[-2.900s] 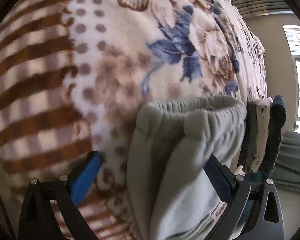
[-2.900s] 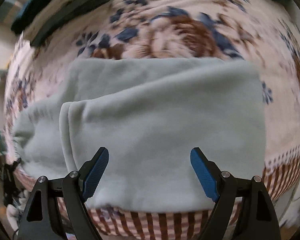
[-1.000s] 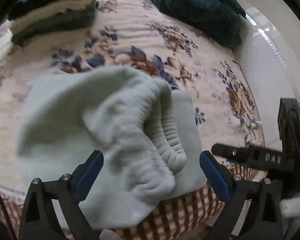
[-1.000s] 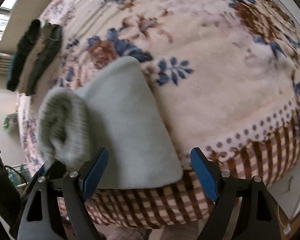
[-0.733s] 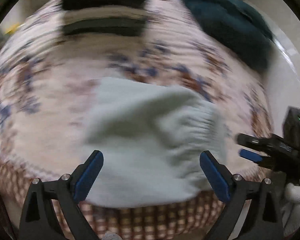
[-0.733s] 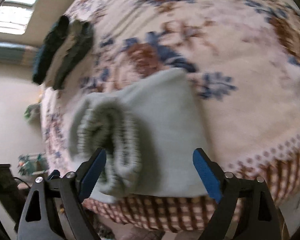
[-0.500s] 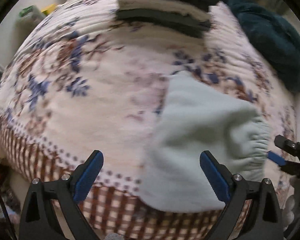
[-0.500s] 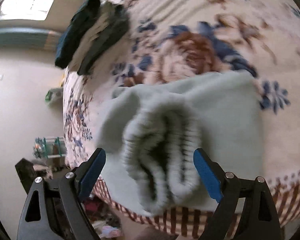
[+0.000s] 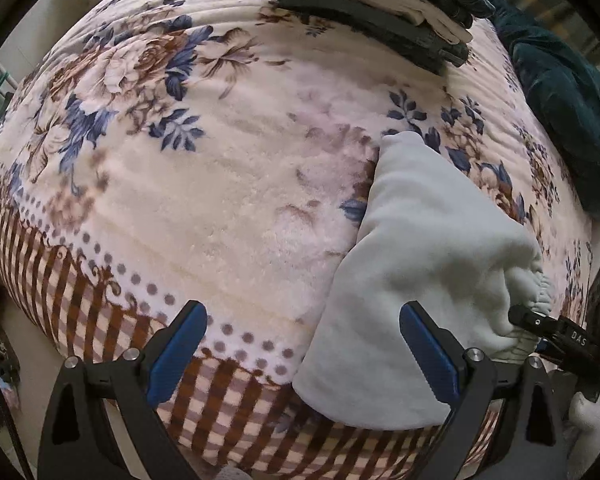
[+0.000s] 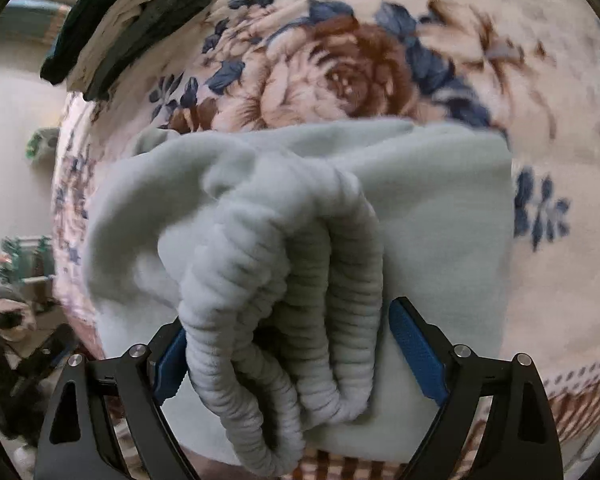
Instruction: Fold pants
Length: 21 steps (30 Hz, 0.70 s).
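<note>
The pale green pants (image 9: 432,280) lie folded in a thick bundle near the front edge of the floral blanket (image 9: 240,184). In the right wrist view their ribbed waistband (image 10: 300,300) is bunched in loops on top of the bundle. My right gripper (image 10: 288,320) is open and wide around that waistband. The band brushes the left pad, and a gap shows at the right pad. My left gripper (image 9: 302,314) is open over bare blanket just left of the pants, with nothing held. One black finger of the right gripper (image 9: 548,326) shows at the waistband end.
A stack of folded dark and cream clothes (image 9: 380,4) lies at the far side of the bed, also the stack (image 10: 120,20). A dark teal cover (image 9: 564,100) is heaped at the right. The brown checked border (image 9: 100,320) marks the bed's front edge. Floor clutter (image 10: 20,260) lies beyond the left side.
My left gripper has swung left off the pants, which now lie at its right finger. My right gripper has rolled and come down over the bunched waistband, now between its fingers.
</note>
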Motion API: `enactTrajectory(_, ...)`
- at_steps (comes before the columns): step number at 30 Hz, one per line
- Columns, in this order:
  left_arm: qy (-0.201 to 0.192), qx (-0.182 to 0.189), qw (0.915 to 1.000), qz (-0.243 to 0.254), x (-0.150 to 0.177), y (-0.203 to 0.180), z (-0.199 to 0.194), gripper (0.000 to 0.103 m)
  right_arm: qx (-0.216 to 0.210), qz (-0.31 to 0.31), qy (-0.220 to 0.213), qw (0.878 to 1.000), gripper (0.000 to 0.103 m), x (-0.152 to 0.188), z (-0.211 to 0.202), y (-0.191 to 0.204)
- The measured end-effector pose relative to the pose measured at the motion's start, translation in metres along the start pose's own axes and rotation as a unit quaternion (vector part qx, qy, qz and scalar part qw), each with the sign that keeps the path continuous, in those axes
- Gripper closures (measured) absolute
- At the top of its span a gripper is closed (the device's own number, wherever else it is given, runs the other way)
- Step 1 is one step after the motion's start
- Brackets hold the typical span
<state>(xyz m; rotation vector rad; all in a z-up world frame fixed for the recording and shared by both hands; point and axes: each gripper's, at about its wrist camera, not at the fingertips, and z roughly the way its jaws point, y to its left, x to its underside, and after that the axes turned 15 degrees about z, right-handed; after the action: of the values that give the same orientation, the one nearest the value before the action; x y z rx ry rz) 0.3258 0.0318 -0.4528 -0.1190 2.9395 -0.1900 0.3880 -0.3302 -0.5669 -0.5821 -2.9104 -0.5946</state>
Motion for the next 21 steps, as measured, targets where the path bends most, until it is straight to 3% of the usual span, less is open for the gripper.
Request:
enactTrajectory(2, 0.0, 0.003, 1.0, 0.004, 0.001, -0.001, -0.001, 0.005, -0.029, 0.022, 0.025, 0.999, 0.01, 0.0, 0.013, -0.008)
enactTrajectory(4, 0.002, 0.004, 1.0, 0.006, 0.002, -0.002, 0.0, 0.005, -0.101, 0.057, 0.058, 0.992, 0.008, -0.001, 0.028, -0.013)
enactTrajectory(8, 0.005, 0.008, 0.9999, 0.005, 0.002, -0.006, 0.003, 0.005, -0.112, 0.027, 0.026, 0.993, 0.01, 0.002, 0.034, 0.004)
enactTrajectory(9, 0.005, 0.008, 0.9999, 0.007, 0.002, -0.007, 0.003, 0.005, -0.1, 0.02, 0.016, 0.995, 0.02, 0.004, 0.036, 0.009)
enactTrajectory(10, 0.004, 0.009, 0.9999, 0.009, 0.001, -0.008, 0.002, 0.005, -0.091, 0.017, 0.005, 0.996, 0.04, 0.005, 0.033, 0.012)
enactTrajectory(13, -0.006, 0.008, 0.9997, 0.02, -0.002, -0.014, -0.005, 0.005, -0.108, 0.02, -0.043, 0.993, 0.054, 0.011, 0.0, 0.014)
enactTrajectory(18, -0.038, 0.005, 0.9979, 0.052, -0.02, -0.03, -0.021, 0.005, -0.159, 0.047, -0.112, 0.98, 0.056, 0.025, -0.082, -0.004)
enactTrajectory(21, -0.046, 0.049, 0.9967, 0.046, -0.036, -0.037, -0.018, 0.005, -0.146, 0.066, -0.131, 0.978, 0.056, 0.022, -0.115, -0.045)
